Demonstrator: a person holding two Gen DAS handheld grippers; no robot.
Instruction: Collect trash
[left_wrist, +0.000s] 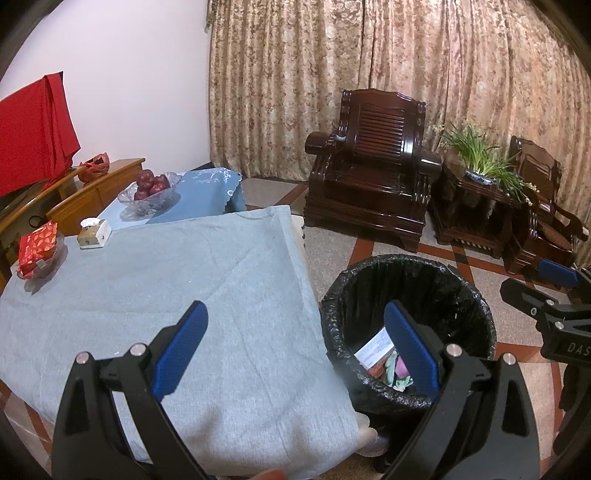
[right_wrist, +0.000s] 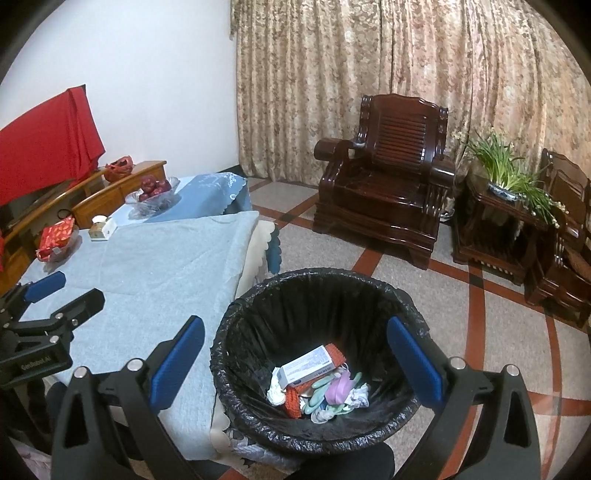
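While I hover, left tongs (left_wrist: 295, 347) and right tongs (right_wrist: 295, 362) gape wide, both empty, above the lined bin (right_wrist: 258, 314).

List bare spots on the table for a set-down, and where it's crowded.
Free: the wide grey cloth between the left gripper and tissue box, out to the edge by the trash bin. Crowded: far left edge, red packet, tissue box, apple bowl behind.
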